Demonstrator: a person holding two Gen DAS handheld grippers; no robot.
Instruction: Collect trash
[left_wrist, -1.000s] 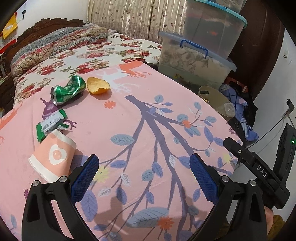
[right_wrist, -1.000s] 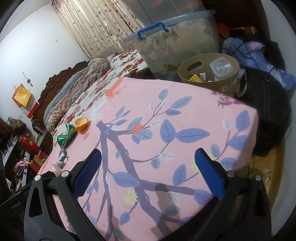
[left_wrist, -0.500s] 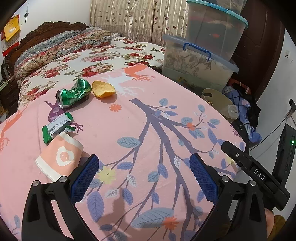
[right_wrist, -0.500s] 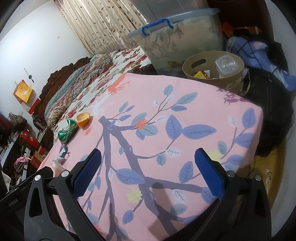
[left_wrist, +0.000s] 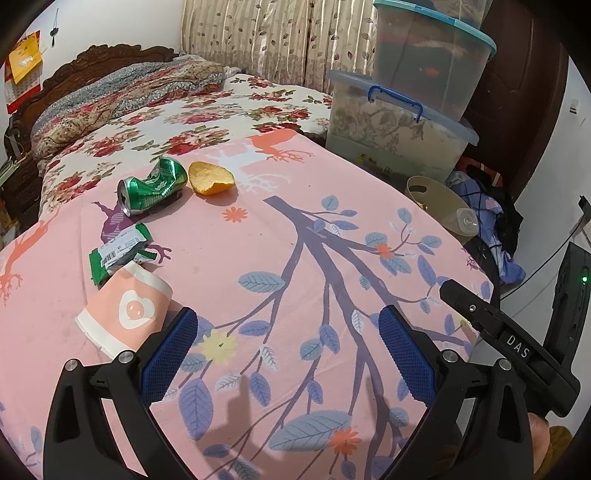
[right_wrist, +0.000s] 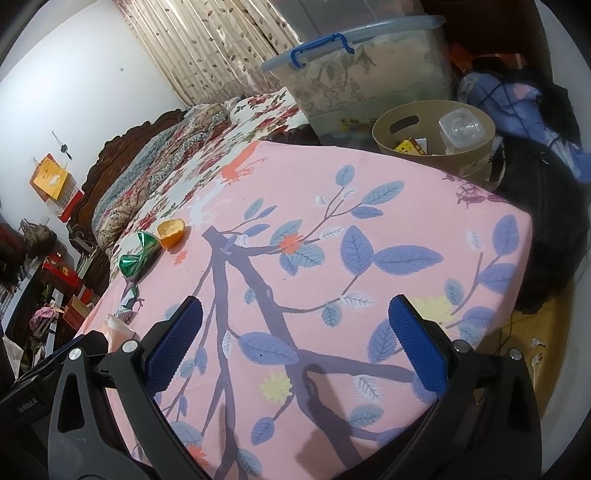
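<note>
Comparing frames, we find the left gripper (left_wrist: 286, 350) nearer the cup (left_wrist: 123, 308); both it and the right gripper (right_wrist: 293, 339) gape wide, empty; bin (right_wrist: 432, 147) awaits.

on the bed cover (left_wrist: 295, 258), a paper cup (left_wrist: 123, 312) lies on its side nearest the left, with a wrapper (left_wrist: 118, 253) just behind it. farther back a crushed can (left_wrist: 151, 184) lies beside a peel (left_wrist: 210, 177). off the bed's far right edge stands a basket (right_wrist: 432, 136) holding a plastic bottle (right_wrist: 460, 129), in front of stacked storage bins (left_wrist: 399, 125).
</note>
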